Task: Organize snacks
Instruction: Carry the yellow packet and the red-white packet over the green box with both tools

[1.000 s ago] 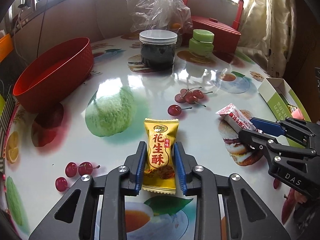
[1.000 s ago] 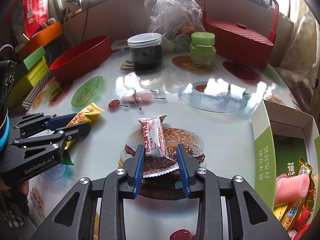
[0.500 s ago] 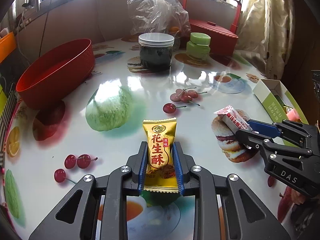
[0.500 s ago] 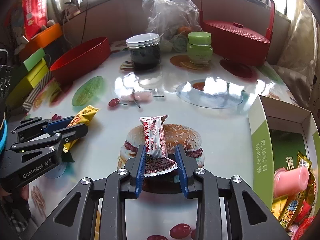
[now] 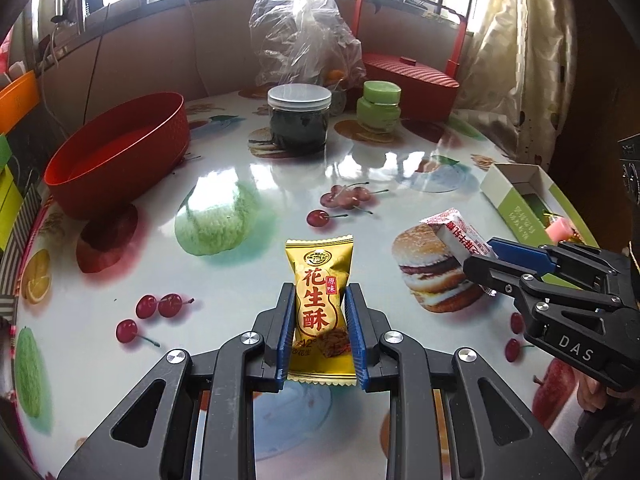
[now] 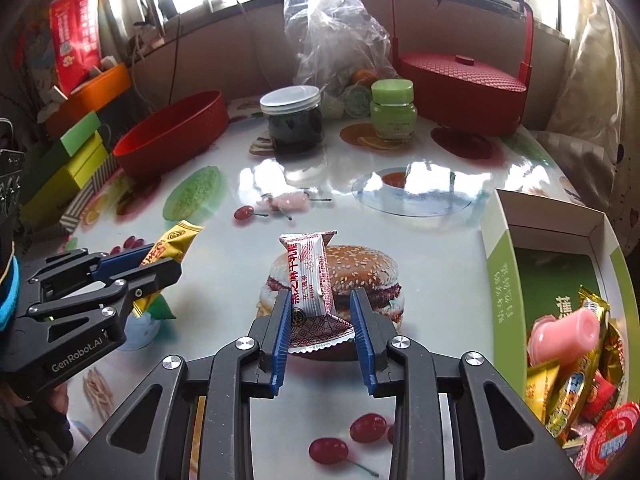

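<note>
My left gripper (image 5: pixel 320 304) is shut on a yellow peanut-candy packet (image 5: pixel 320 280) and holds it above the table. My right gripper (image 6: pixel 322 308) is shut on a white-and-red candy packet (image 6: pixel 310 276), also lifted. The right gripper (image 5: pixel 486 258) shows in the left wrist view with its packet (image 5: pixel 456 232). The left gripper (image 6: pixel 160 260) shows in the right wrist view with the yellow packet (image 6: pixel 174 240). A green-and-white box (image 6: pixel 504 280) at the right holds several snacks (image 6: pixel 572 368).
A red oval tub (image 5: pixel 116 156) stands at the left. A dark jar with white lid (image 5: pixel 299 120), a green jar (image 5: pixel 378 106), a plastic bag (image 5: pixel 304 36) and a red handled basket (image 6: pixel 460 80) stand at the back. The tablecloth (image 5: pixel 280 176) carries printed food pictures.
Both grippers have risen from the table with their packets held; the table looks farther below. The grips have not changed.
</note>
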Demonstrator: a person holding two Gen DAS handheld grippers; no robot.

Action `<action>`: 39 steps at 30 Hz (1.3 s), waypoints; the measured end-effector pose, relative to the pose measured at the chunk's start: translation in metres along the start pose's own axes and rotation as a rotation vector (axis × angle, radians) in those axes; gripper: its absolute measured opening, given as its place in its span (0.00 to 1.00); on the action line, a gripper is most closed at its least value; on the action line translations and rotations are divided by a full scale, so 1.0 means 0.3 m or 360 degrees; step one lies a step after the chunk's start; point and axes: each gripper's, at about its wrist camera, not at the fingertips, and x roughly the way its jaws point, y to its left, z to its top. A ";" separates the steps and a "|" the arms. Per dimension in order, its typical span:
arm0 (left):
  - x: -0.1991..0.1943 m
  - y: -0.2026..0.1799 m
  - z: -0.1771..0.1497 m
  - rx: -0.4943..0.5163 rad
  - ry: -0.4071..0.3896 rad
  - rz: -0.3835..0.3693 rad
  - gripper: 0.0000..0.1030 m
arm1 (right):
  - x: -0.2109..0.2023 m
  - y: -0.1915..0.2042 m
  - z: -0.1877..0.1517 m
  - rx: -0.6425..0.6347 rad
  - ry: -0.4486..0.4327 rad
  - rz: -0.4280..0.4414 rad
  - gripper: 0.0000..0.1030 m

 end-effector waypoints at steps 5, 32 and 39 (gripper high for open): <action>-0.041 -0.034 -0.008 0.0014 -0.0028 -0.0025 0.25 | -0.054 0.000 -0.011 0.0009 -0.0036 -0.0010 0.27; -0.197 -0.286 -0.029 0.0174 -0.0144 -0.0179 0.25 | -0.331 -0.113 -0.137 0.0125 -0.0169 -0.0140 0.27; -0.201 -0.381 -0.025 0.0245 -0.0143 -0.0239 0.25 | -0.385 -0.183 -0.172 0.0182 -0.0189 -0.0200 0.27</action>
